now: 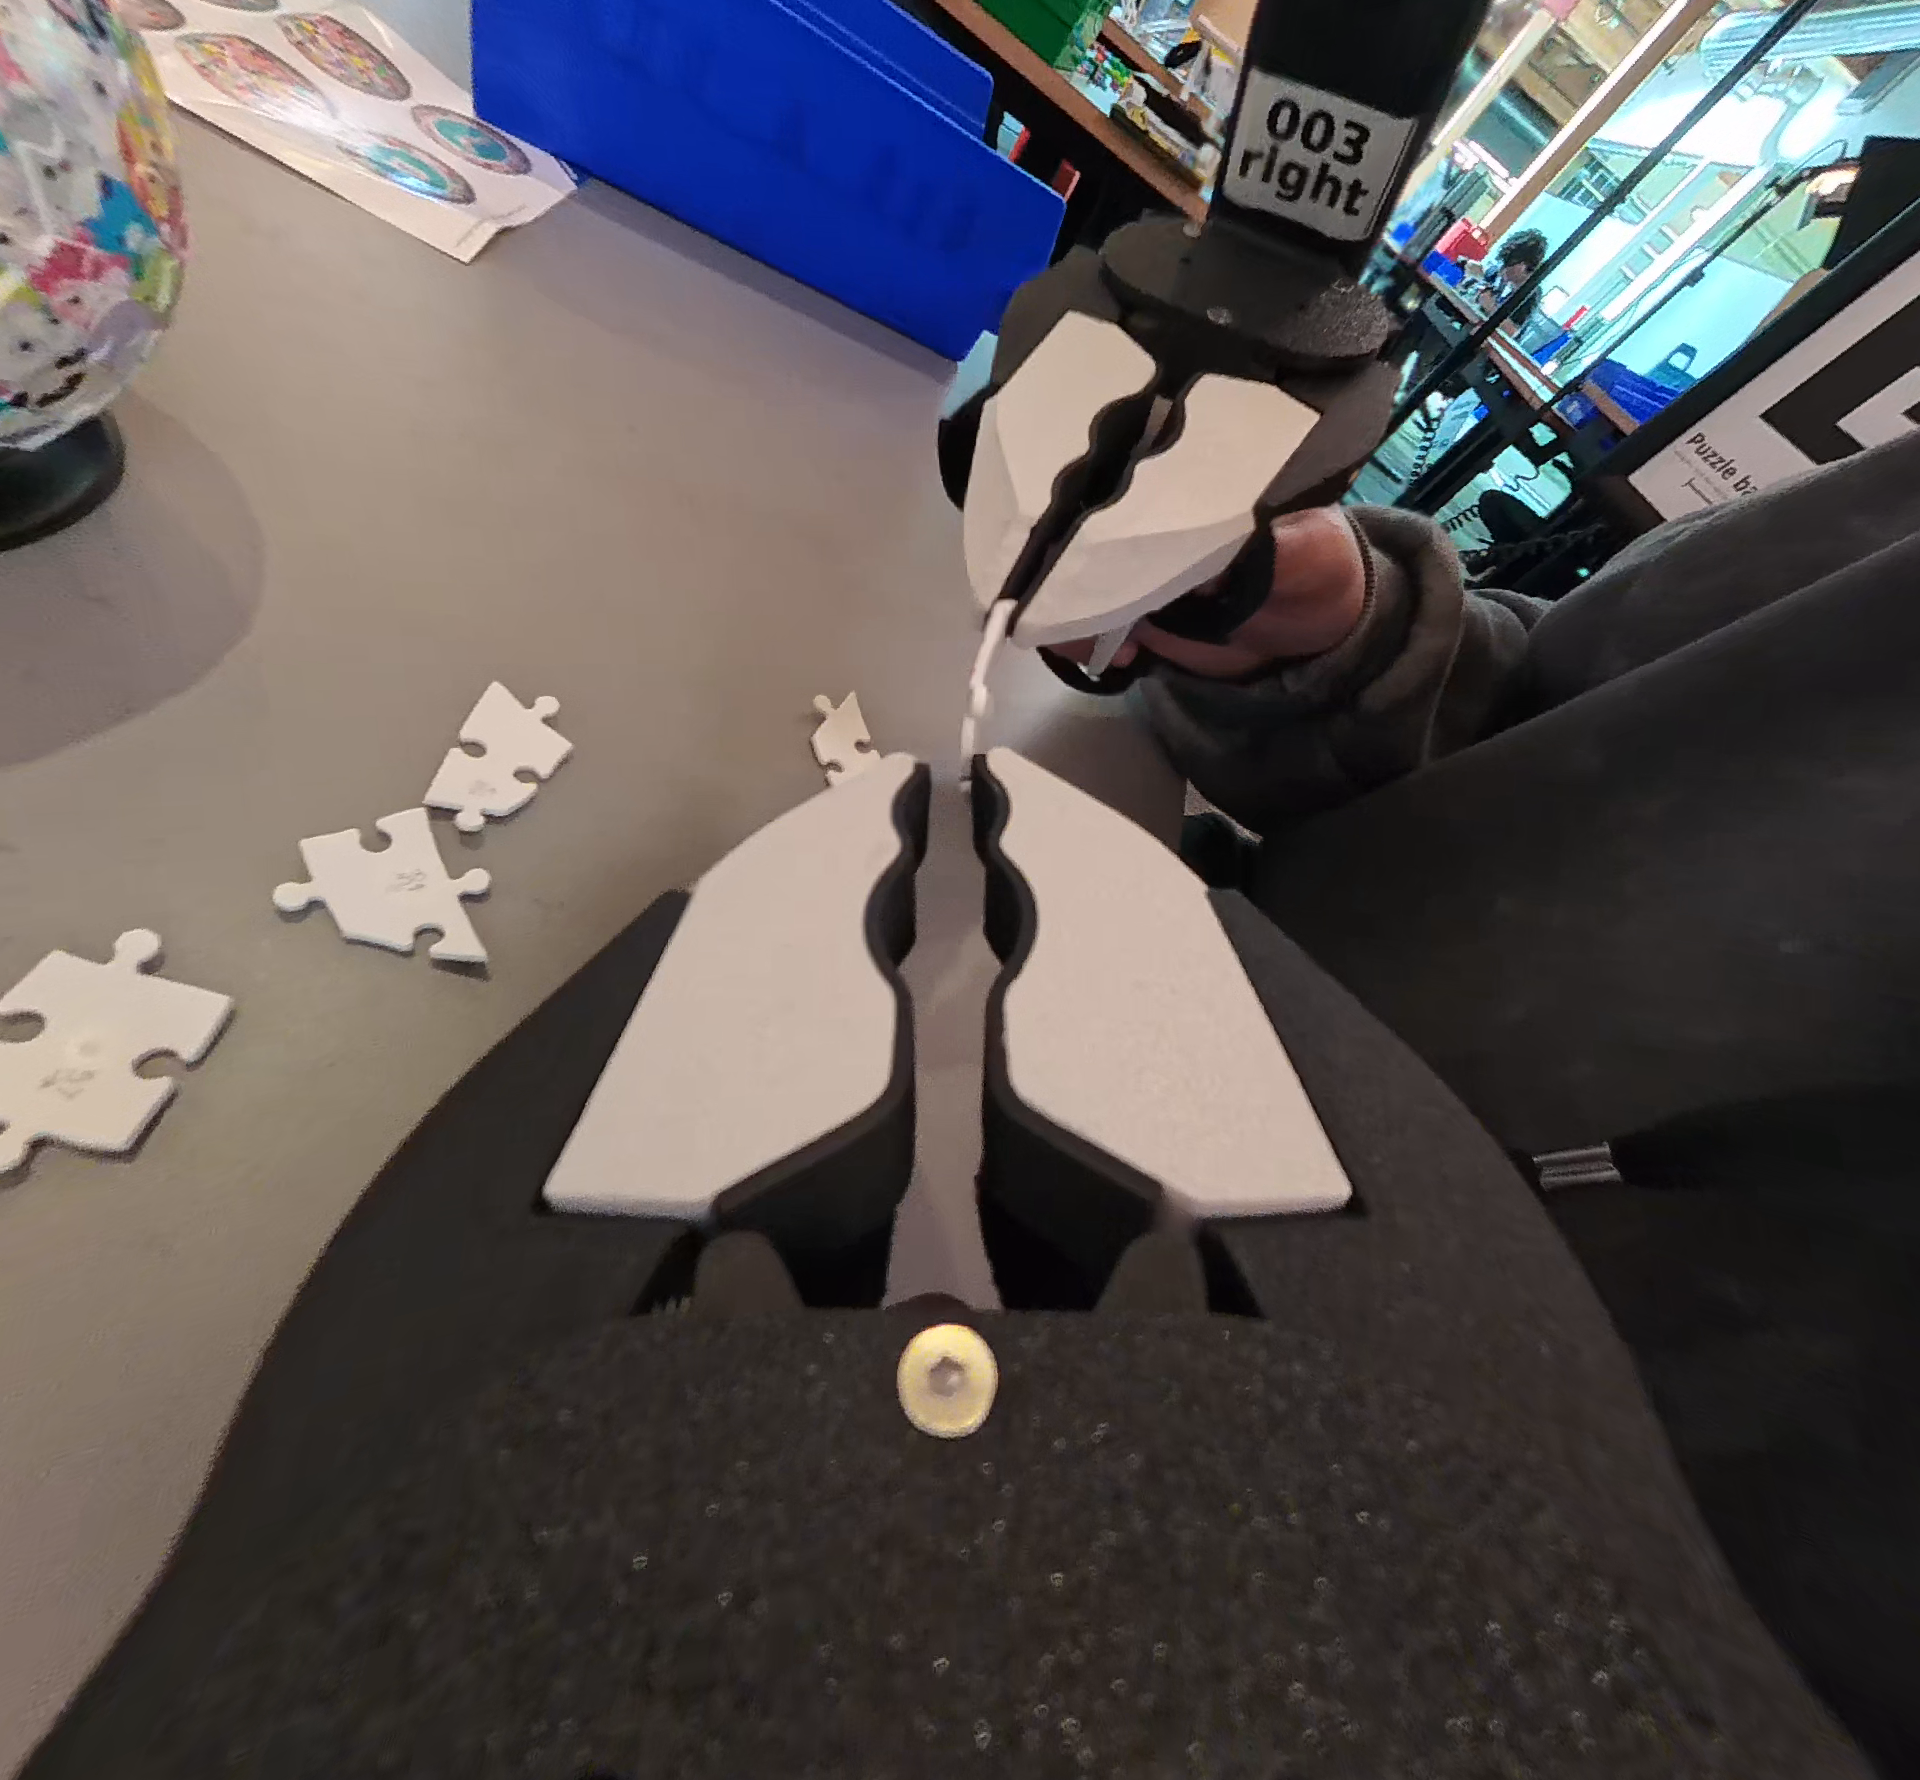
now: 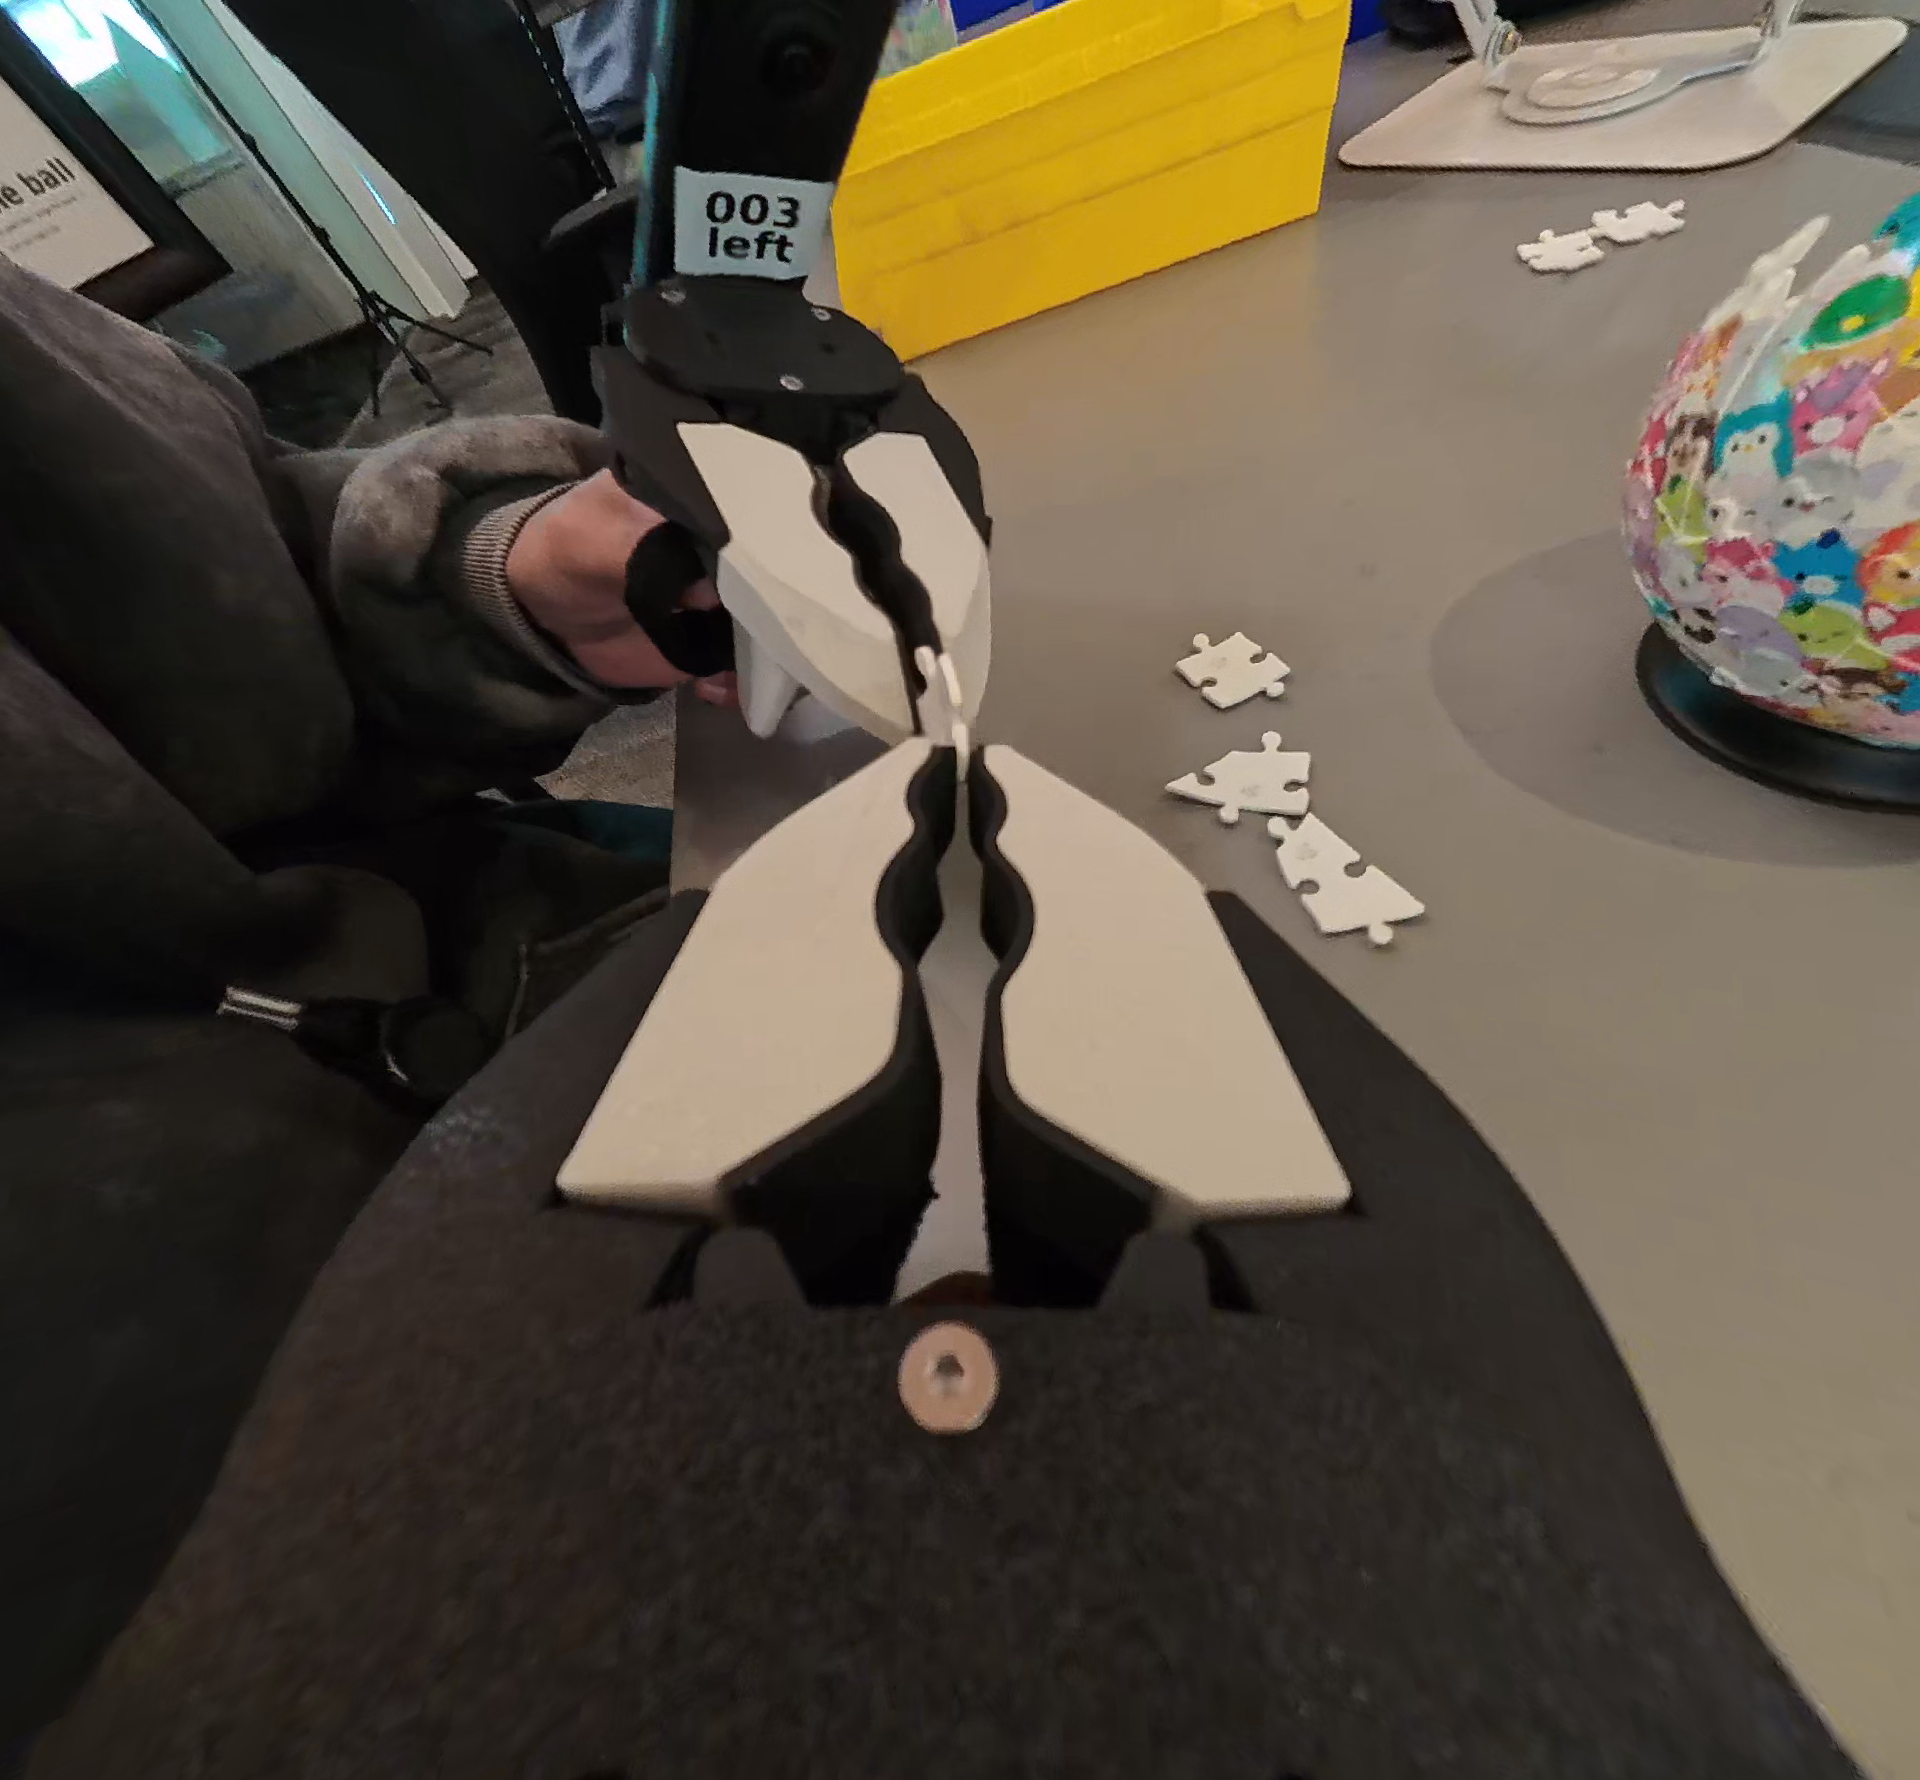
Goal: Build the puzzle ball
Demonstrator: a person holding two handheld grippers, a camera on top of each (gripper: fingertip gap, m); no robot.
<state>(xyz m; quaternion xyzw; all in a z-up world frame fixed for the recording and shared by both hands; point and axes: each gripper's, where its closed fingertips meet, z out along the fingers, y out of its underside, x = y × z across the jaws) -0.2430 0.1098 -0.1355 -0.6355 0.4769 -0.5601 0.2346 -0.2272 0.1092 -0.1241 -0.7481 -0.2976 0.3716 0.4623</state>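
Yellow bin [image 2: 1091,141] only in right view, blue bin [image 1: 748,99] only in left

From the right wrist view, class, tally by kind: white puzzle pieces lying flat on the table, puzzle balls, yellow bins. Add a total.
White puzzle pieces on the table: 5
Puzzle ball: 1
Yellow bin: 1
Total: 7

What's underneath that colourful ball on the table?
The puzzle ball sits on a round black stand, on the grey table. The stand's top, under the ball, is hidden.
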